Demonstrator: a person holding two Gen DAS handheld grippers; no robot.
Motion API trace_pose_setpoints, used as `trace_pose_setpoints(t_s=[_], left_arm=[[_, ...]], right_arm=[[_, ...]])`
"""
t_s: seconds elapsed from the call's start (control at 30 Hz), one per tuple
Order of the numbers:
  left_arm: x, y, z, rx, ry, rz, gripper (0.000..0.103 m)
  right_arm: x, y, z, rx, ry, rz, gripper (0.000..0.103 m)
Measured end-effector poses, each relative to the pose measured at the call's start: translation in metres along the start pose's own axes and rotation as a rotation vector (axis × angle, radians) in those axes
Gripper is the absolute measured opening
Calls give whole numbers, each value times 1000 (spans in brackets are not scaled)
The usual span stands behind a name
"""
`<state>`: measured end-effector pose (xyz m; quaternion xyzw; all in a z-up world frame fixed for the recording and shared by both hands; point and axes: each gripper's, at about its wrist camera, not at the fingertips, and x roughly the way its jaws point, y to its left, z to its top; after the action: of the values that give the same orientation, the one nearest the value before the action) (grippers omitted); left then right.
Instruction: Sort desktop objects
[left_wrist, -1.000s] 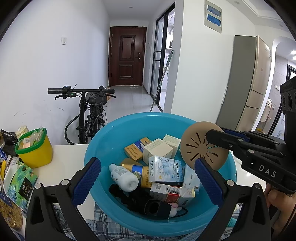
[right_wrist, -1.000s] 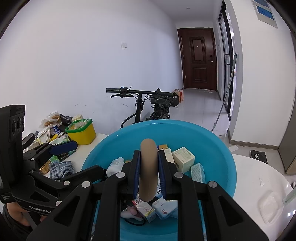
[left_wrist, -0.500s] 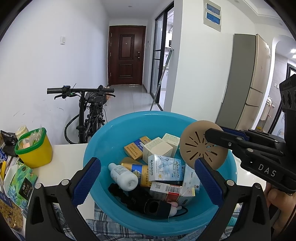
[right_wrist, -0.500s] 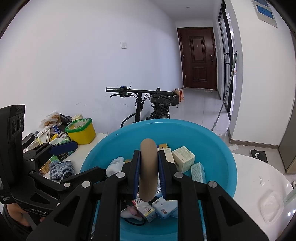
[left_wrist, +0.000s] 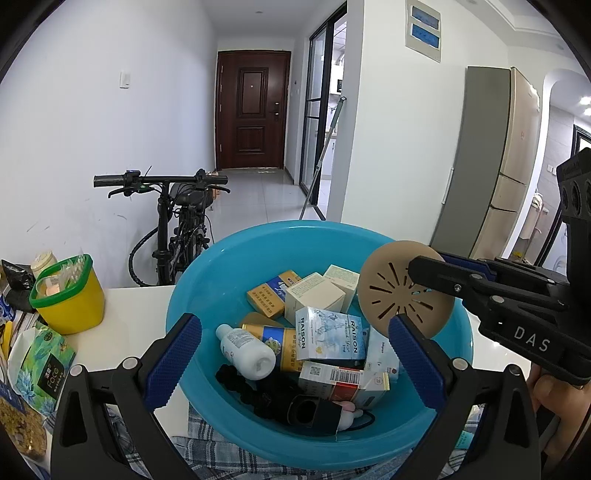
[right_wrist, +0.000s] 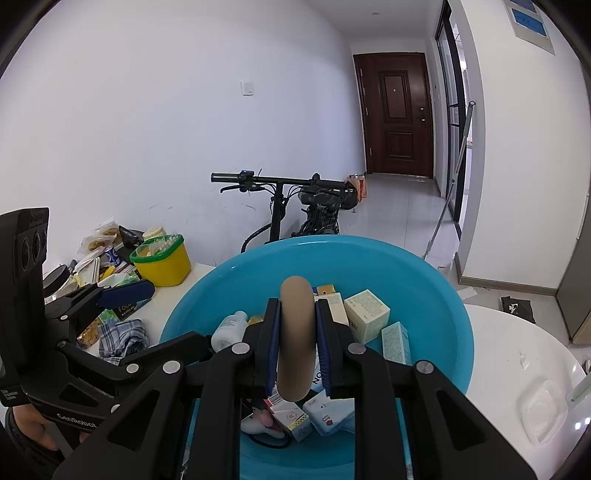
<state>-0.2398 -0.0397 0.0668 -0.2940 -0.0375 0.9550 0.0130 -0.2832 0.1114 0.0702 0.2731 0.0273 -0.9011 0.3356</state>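
Observation:
A blue plastic basin (left_wrist: 207, 280) (right_wrist: 424, 280) stands on a white table and holds several small boxes, a white bottle (left_wrist: 245, 350), a gold can (left_wrist: 271, 338) and black items. My right gripper (right_wrist: 297, 332) is shut on a tan round slotted disc (left_wrist: 391, 295) (right_wrist: 297, 321), held on edge above the basin's right side. My left gripper (left_wrist: 295, 358) is open and empty, its blue pads (left_wrist: 173, 360) spread over the basin's near rim.
A yellow tub with a green rim (left_wrist: 68, 295) (right_wrist: 162, 260), snack packets (left_wrist: 40, 363) and a checked cloth (right_wrist: 123, 336) lie left of the basin. A bicycle (left_wrist: 177, 221) leans on the wall behind. A clear lid (right_wrist: 541, 410) lies on the table at right.
The disc in my right gripper has drifted very slightly up and left over the basin. My left gripper has stayed open in place.

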Motion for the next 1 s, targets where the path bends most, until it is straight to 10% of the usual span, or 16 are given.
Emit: trace_pose_setpoints(t_s=[1.0], left_arm=[[-1,1,1,-1,0,4,103]], right_arm=[[0,1,1,4,-10,-6,18]])
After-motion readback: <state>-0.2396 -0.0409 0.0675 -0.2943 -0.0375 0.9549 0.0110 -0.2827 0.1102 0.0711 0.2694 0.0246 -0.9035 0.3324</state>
